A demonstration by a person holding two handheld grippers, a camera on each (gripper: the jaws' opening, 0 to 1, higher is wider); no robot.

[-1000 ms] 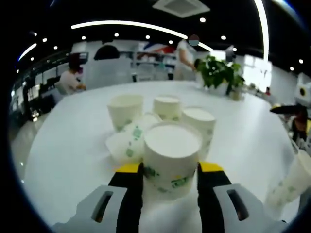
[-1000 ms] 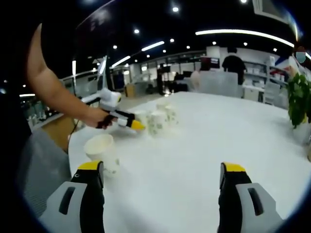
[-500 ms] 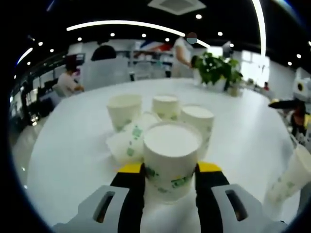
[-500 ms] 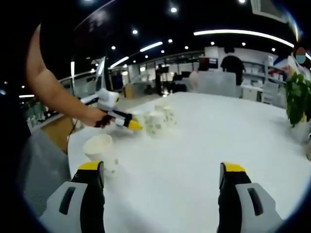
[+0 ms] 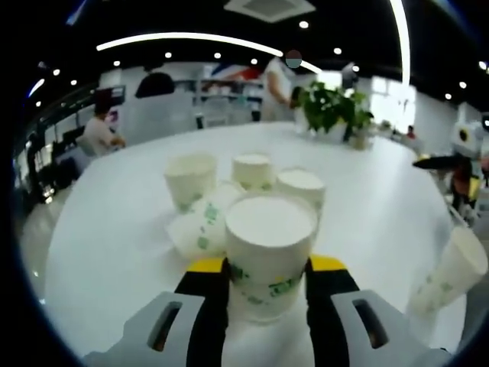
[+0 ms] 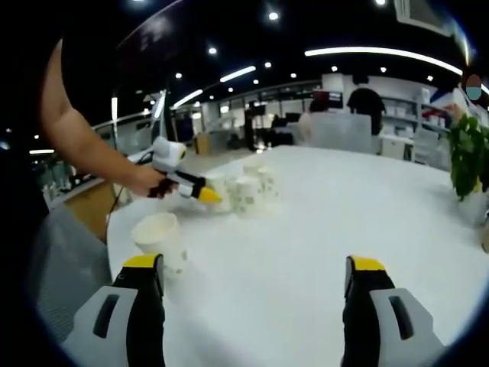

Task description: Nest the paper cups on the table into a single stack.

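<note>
Here we had the left gripper [image 5: 267,267] clamped on a paper cup [image 5: 270,245], its yellow-tipped jaws pressing the lower wall on either side while the open mouth faced up toward the camera. Just behind it lay a tipped cup [image 5: 200,223] on its side, touching or nearly touching the held one, and beyond that stood three more upright cups: one to the left [image 5: 190,178], one in the middle [image 5: 252,170] and one to the right [image 5: 301,188], all close together on the white table [image 5: 107,237]. A lone cup [image 5: 449,271] stood well apart near the table edge at the right of the left gripper view.

In the right gripper view, the right gripper [image 6: 256,279] hung with its jaws spread wide and nothing between them; that lone cup [image 6: 161,238] sat just beside its left jaw, and the left gripper [image 6: 200,194] showed farther off at the cluster.

We judged these cups very light, thin-walled and easy to crush, so a soft squeeze low on the wall, away from the rolled rim, seemed best. The printed paper looked smooth and likely slippery. The tipped cup would probably roll if nudged, and a nested cup could stick or tilt when pushed in off-centre.
</note>
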